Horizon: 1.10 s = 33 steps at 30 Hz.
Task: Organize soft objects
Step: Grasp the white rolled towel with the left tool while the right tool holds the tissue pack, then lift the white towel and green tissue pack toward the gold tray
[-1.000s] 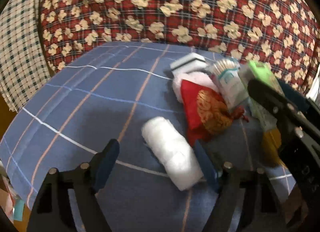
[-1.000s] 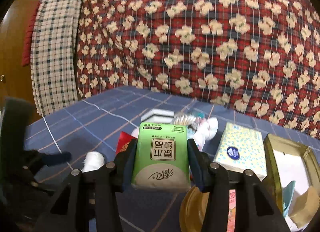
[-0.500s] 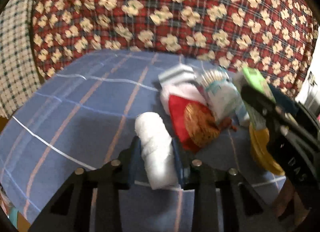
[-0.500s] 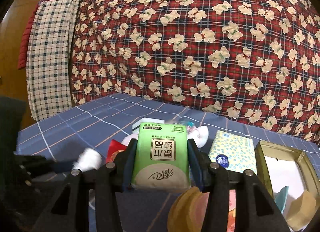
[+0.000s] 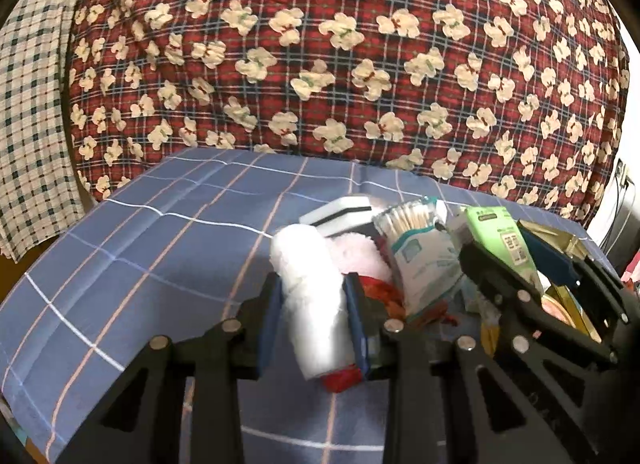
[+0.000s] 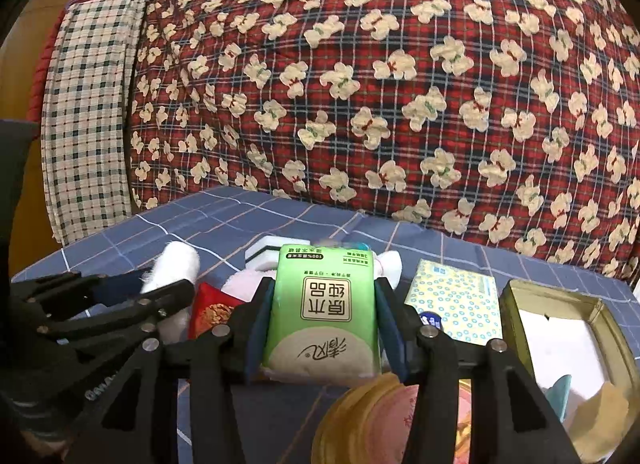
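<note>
A red quilt with pale bears fills the background, and in front of it lies the blue checked cloth over the worktop where the soft things sit in a cluster. To the right of that cluster stands an open gold tin with a pale lining and a few items already inside, and just beside it lies a dotted tissue pack.

Both hands are in the carrying step. The right gripper is clamped on a green tissue pack, its fingers pressed to both long sides, the pack upright and clear of the cloth. The left gripper is closed on a white roll of soft wadding, the blue pads squeezing its lower half so the top leans free above a red pouch. A cotton-swab bag and a pink fluffy item remain in the heap behind it.

The tin looks like the destination, so the next move probably calls for bringing one load over its opening, lowering and letting go, one hand at a time since the two grippers are close together. The roll is squashy and may slip or bend; the round gold lid below the right gripper should be avoided.
</note>
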Motion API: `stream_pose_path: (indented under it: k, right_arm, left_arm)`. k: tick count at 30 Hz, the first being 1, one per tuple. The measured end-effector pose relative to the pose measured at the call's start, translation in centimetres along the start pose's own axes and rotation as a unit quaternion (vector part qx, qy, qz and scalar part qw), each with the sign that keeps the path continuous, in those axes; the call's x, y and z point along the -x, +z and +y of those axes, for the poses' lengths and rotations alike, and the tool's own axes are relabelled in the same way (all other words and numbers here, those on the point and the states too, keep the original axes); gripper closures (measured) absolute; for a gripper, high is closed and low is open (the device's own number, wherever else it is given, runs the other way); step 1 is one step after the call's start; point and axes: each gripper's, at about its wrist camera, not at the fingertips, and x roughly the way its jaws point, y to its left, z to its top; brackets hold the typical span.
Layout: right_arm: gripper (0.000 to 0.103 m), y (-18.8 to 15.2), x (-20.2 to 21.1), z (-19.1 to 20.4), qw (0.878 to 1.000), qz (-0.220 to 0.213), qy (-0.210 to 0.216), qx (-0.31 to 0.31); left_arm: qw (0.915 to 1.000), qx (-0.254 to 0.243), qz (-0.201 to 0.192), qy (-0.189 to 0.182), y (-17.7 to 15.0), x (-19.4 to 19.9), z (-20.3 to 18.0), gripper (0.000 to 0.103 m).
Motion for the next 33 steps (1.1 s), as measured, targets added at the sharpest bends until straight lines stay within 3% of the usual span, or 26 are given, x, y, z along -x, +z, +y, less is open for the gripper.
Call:
stream_pose_path:
  k: [19,33]
  right_arm:
    - [0.051,0.0,-0.8,-2.9,0.999,0.011,-0.019,-0.031]
    - [0.051,-0.5,0.9,-5.3,0.997,-0.017,-0.05,-0.053]
  left_arm:
    - [0.9999,-0.008,-0.004,-0.015,0.9,-1.6,-2.9,0.073]
    - [0.9986,-0.043,-0.016,-0.027,0.9,-1.4,-5.9,0.073]
